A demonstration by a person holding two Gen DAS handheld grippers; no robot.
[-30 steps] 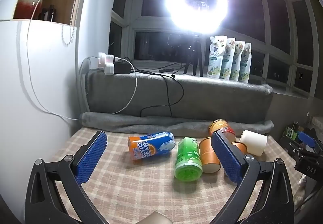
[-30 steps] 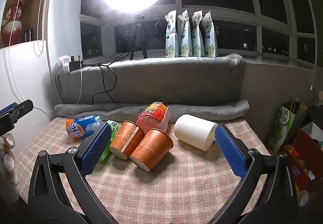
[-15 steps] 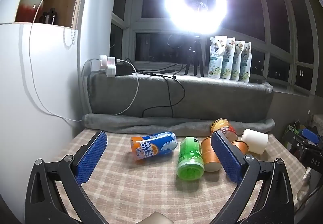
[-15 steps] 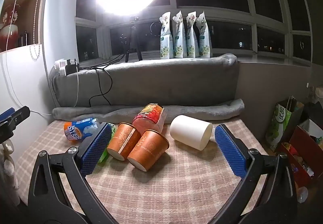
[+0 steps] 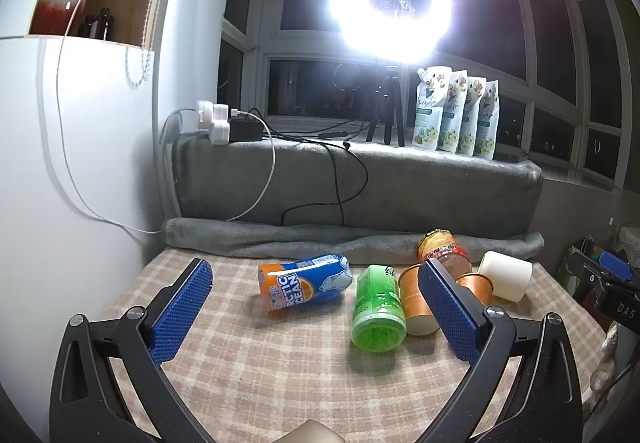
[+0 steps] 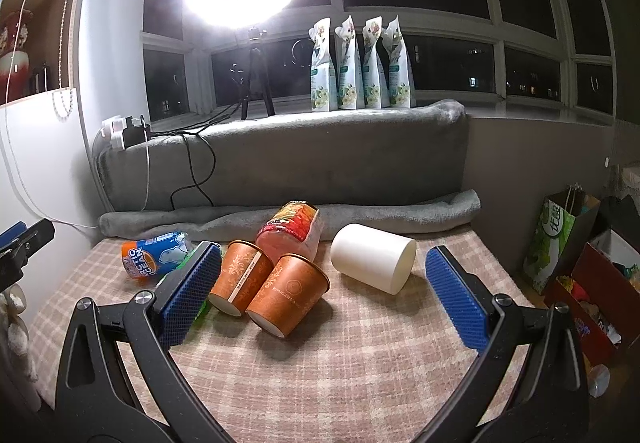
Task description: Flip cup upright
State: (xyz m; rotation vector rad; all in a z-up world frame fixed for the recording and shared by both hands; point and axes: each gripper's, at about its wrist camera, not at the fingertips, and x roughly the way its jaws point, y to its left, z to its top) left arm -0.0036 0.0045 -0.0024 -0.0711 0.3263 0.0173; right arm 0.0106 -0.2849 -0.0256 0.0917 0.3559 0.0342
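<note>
Several cups and cans lie on their sides on the checked tablecloth [image 6: 360, 363]. A white cup [image 6: 372, 263] lies right of centre; it also shows in the left wrist view [image 5: 505, 275]. Two orange paper cups [image 6: 286, 293] [image 6: 240, 277] lie side by side, bases toward me. A red-labelled plastic cup [image 6: 294, 233] lies behind them. A green cup [image 5: 378, 309] and a blue-orange can [image 5: 304, 285] lie to the left. My right gripper [image 6: 322, 301] is open and empty, above the table before the cups. My left gripper [image 5: 316, 313] is open and empty.
A rolled grey blanket [image 6: 280, 217] lines the table's back edge below a grey-covered ledge [image 6: 280, 159] with cables, a power strip [image 5: 218, 121], a ring light [image 5: 390, 7] and several pouches [image 6: 360, 67]. A white cabinet [image 5: 60, 183] stands left. Bags [image 6: 560, 243] stand right.
Both grippers have drawn back and risen slightly, so the cups look smaller and lower in the frames. Both stay open. No cup has moved.
</note>
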